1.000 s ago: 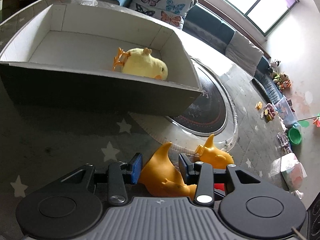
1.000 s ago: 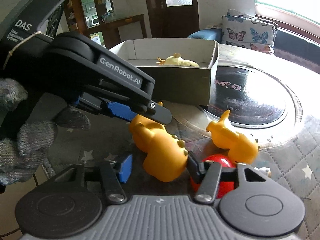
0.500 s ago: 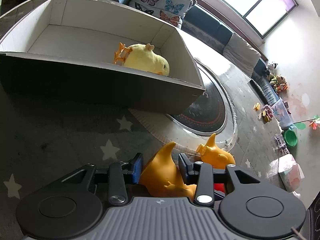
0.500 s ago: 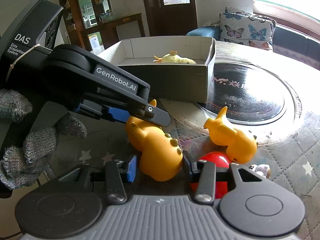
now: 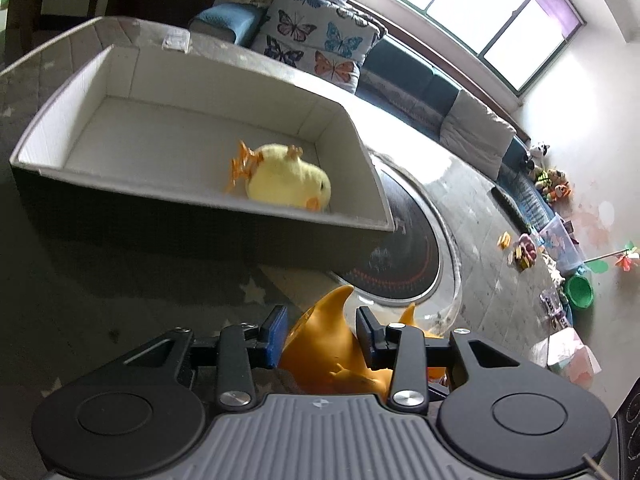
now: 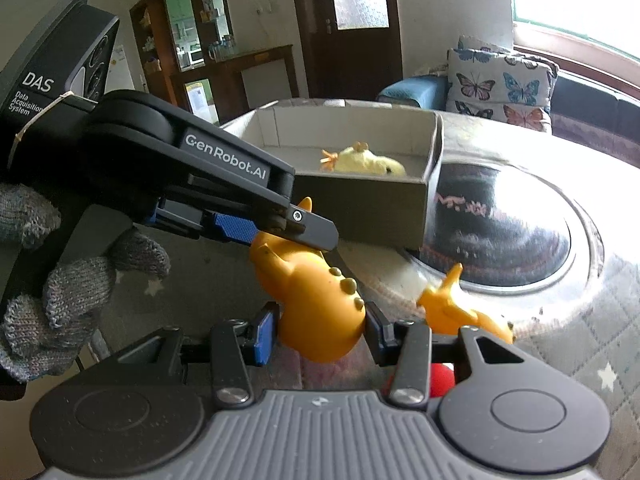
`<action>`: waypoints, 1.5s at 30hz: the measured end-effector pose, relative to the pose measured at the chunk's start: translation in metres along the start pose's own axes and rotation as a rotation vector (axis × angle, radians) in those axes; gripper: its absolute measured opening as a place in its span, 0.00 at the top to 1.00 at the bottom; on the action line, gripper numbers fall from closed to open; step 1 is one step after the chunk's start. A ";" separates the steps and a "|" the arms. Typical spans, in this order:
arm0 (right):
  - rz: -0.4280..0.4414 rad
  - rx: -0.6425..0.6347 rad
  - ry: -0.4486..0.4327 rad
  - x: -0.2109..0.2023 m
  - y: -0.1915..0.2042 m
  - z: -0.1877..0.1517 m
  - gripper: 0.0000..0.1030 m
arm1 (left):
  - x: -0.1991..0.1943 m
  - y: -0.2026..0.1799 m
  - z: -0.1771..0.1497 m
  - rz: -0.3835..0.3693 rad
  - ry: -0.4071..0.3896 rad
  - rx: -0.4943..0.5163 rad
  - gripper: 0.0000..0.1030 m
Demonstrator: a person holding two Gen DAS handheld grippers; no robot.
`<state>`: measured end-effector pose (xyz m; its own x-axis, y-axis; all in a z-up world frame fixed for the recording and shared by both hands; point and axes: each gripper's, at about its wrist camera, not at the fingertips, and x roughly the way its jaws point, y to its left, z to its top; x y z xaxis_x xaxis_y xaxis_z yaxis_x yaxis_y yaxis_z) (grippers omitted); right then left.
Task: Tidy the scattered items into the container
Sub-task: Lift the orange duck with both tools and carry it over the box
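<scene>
An orange rubber dinosaur [image 6: 316, 304] is held by both grippers above the table. My left gripper [image 5: 320, 330] is shut on its tail end [image 5: 328, 336]; it also shows in the right wrist view [image 6: 280, 232]. My right gripper [image 6: 320, 330] is shut on its body. The open cardboard box [image 5: 192, 196] stands just ahead and holds a yellow plush chick [image 5: 288, 180]; both show in the right wrist view, box [image 6: 360, 204] and chick [image 6: 368, 160]. A second orange toy [image 6: 460, 312] and a red ball [image 6: 440, 376] lie on the table to the right.
A round dark glass inset [image 6: 500, 232] lies in the tabletop right of the box. A sofa with a butterfly cushion [image 6: 500, 84] stands behind the table. Toys and a green bowl [image 5: 578, 292] are scattered on the floor far right.
Both grippers have lifted the orange dinosaur off the table and carried it toward the box. The right gripper has closed on its body. The red ball now sits lower behind the right finger.
</scene>
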<state>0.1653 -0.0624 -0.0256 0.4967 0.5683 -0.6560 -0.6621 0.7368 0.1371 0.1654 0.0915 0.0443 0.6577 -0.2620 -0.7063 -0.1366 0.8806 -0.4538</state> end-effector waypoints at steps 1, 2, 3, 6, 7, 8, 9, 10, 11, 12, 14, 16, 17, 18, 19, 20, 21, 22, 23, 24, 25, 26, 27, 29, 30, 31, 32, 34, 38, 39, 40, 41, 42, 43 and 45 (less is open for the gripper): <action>0.001 -0.003 -0.005 0.000 0.001 0.002 0.56 | -0.002 0.000 0.003 0.000 -0.008 0.000 0.61; 0.002 -0.006 -0.010 0.000 0.002 0.005 0.56 | -0.004 0.001 0.006 0.001 -0.016 0.000 0.61; 0.003 -0.010 -0.017 0.000 0.002 0.009 0.56 | -0.006 0.001 0.008 0.001 -0.024 0.000 0.61; 0.008 -0.020 -0.041 0.001 0.005 0.021 0.56 | -0.013 0.003 0.019 0.006 -0.056 0.002 0.61; 0.010 -0.024 -0.049 0.002 0.007 0.026 0.56 | -0.016 0.003 0.024 0.009 -0.068 0.006 0.61; 0.012 -0.028 -0.058 0.004 0.008 0.031 0.56 | -0.019 0.004 0.029 0.012 -0.080 0.009 0.62; 0.013 -0.033 -0.067 0.005 0.009 0.036 0.56 | -0.022 0.005 0.034 0.014 -0.091 0.011 0.62; 0.014 -0.038 -0.076 0.007 0.010 0.042 0.56 | -0.025 0.006 0.039 0.018 -0.106 0.014 0.62; 0.016 -0.041 -0.085 0.009 0.011 0.048 0.56 | -0.027 0.007 0.045 0.022 -0.120 0.017 0.62; 0.018 -0.044 -0.093 0.012 0.012 0.054 0.56 | -0.029 0.008 0.050 0.027 -0.132 0.020 0.62; 0.024 -0.047 -0.103 0.019 0.014 0.067 0.56 | -0.031 0.012 0.062 0.040 -0.153 0.021 0.62; 0.032 -0.048 -0.112 0.028 0.016 0.079 0.56 | -0.032 0.018 0.074 0.054 -0.171 0.023 0.62; 0.036 -0.046 -0.114 0.033 0.017 0.085 0.56 | -0.032 0.021 0.081 0.061 -0.178 0.023 0.62; 0.040 -0.044 -0.116 0.038 0.017 0.091 0.56 | -0.031 0.024 0.087 0.070 -0.182 0.020 0.63; 0.044 -0.042 -0.118 0.044 0.018 0.097 0.56 | -0.030 0.027 0.093 0.078 -0.186 0.018 0.63; 0.048 -0.039 -0.118 0.050 0.018 0.102 0.56 | -0.028 0.030 0.098 0.085 -0.189 0.017 0.63; 0.051 -0.036 -0.118 0.056 0.018 0.107 0.56 | -0.027 0.033 0.104 0.091 -0.191 0.017 0.63; 0.054 -0.032 -0.117 0.062 0.018 0.111 0.56 | -0.025 0.037 0.108 0.095 -0.191 0.014 0.63; 0.057 -0.028 -0.112 0.068 0.018 0.114 0.56 | -0.021 0.041 0.112 0.100 -0.189 0.011 0.63; 0.061 -0.023 -0.108 0.074 0.018 0.118 0.56 | -0.017 0.046 0.116 0.105 -0.186 0.008 0.63; 0.066 -0.016 -0.101 0.081 0.017 0.121 0.56 | -0.013 0.050 0.119 0.110 -0.180 0.003 0.64; 0.071 -0.008 -0.092 0.088 0.016 0.123 0.56 | -0.009 0.054 0.122 0.115 -0.174 -0.003 0.64; 0.075 -0.002 -0.084 0.093 0.015 0.124 0.56 | -0.005 0.058 0.123 0.117 -0.166 -0.009 0.64; 0.080 0.011 -0.064 0.105 0.013 0.124 0.56 | 0.004 0.067 0.126 0.120 -0.147 -0.024 0.64; 0.081 0.015 -0.056 0.110 0.013 0.124 0.56 | 0.007 0.071 0.127 0.120 -0.138 -0.030 0.64; 0.082 0.018 -0.048 0.114 0.012 0.123 0.56 | 0.011 0.074 0.128 0.120 -0.129 -0.036 0.64; 0.082 0.022 -0.038 0.119 0.011 0.122 0.56 | 0.015 0.078 0.129 0.120 -0.121 -0.041 0.64; 0.083 0.029 -0.019 0.127 0.009 0.121 0.56 | 0.022 0.083 0.129 0.123 -0.105 -0.047 0.64; 0.076 0.037 0.012 0.139 0.008 0.117 0.56 | 0.033 0.092 0.130 0.121 -0.077 -0.060 0.64; 0.075 0.039 0.018 0.142 0.008 0.117 0.56 | 0.036 0.094 0.130 0.122 -0.070 -0.063 0.64; 0.074 0.039 0.024 0.144 0.008 0.116 0.56 | 0.038 0.095 0.130 0.124 -0.064 -0.067 0.65; 0.073 0.038 0.028 0.145 0.008 0.115 0.56 | 0.041 0.097 0.130 0.126 -0.058 -0.069 0.65; 0.072 0.036 0.033 0.146 0.009 0.115 0.56 | 0.042 0.098 0.130 0.128 -0.053 -0.071 0.66; 0.071 0.035 0.037 0.147 0.009 0.114 0.56 | 0.044 0.099 0.130 0.131 -0.048 -0.073 0.66; 0.071 0.033 0.043 0.149 0.010 0.114 0.56 | 0.049 0.103 0.130 0.135 -0.039 -0.078 0.66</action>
<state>0.2966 0.0710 -0.0375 0.4246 0.6037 -0.6747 -0.6755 0.7074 0.2078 0.2792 0.2206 0.0337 0.6571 -0.1264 -0.7432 -0.2820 0.8730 -0.3978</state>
